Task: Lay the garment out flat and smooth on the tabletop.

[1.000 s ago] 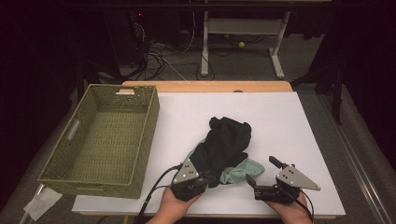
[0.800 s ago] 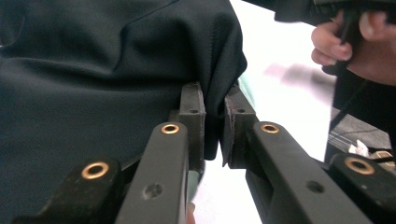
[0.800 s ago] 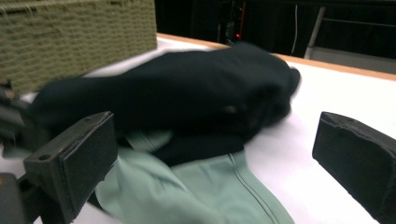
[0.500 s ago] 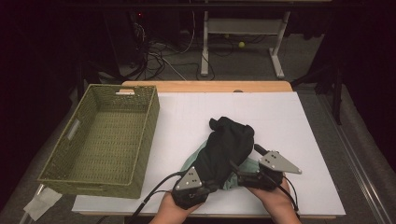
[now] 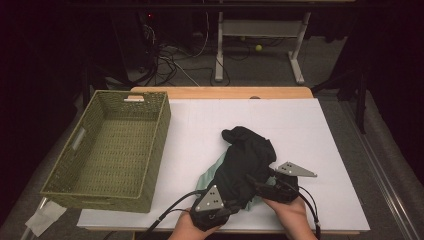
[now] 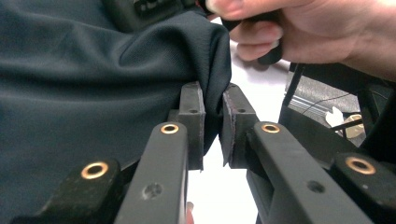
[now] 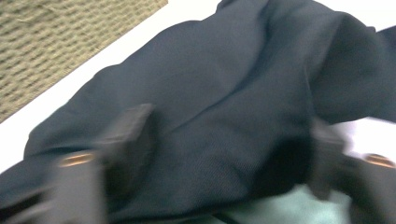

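The crumpled dark fabric garment (image 5: 246, 162) lies on the white table (image 5: 320, 135), near edge, over a pale green cloth (image 5: 207, 176). The left gripper (image 6: 212, 123) is clamped on its hem. The right gripper (image 5: 260, 186) has just been closing around a loose fold, not yet pinching; the green cloth beneath could be caught too.
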Action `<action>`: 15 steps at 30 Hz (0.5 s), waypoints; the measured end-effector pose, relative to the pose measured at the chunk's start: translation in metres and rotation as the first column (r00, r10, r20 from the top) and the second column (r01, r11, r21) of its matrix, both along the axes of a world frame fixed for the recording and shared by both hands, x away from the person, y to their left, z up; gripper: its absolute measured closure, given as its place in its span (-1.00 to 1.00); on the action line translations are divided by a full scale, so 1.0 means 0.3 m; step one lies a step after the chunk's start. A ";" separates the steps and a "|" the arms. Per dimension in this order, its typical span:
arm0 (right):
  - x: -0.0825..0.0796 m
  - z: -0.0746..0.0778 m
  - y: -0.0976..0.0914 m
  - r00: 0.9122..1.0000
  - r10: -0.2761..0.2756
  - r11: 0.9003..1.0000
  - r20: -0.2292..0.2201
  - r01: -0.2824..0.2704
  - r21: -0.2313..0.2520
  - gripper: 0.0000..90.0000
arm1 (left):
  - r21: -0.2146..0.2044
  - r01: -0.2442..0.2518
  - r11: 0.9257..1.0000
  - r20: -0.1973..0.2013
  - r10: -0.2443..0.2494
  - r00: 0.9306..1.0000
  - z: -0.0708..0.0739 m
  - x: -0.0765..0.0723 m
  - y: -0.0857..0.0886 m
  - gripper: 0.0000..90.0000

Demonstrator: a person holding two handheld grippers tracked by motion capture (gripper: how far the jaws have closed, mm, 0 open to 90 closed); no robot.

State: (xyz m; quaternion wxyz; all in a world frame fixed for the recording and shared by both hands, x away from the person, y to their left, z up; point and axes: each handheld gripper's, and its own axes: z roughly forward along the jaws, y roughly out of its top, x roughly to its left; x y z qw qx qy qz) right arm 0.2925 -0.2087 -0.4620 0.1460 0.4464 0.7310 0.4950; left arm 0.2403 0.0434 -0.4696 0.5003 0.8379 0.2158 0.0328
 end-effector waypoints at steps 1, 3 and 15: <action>-0.010 0.009 -0.003 1.000 0.008 1.000 0.026 -0.008 -0.010 0.23 | -0.016 -0.004 1.000 -0.003 0.004 1.000 0.005 0.004 0.010 0.59; -0.015 0.018 -0.013 0.999 -0.001 1.000 0.046 0.002 -0.009 0.56 | -0.042 -0.017 0.999 0.003 0.017 1.000 0.014 0.009 0.023 0.43; -0.048 0.109 -0.145 0.957 -0.174 0.984 0.232 0.179 -0.003 0.79 | -0.103 -0.186 0.977 0.014 0.188 0.982 0.032 0.071 0.122 -0.38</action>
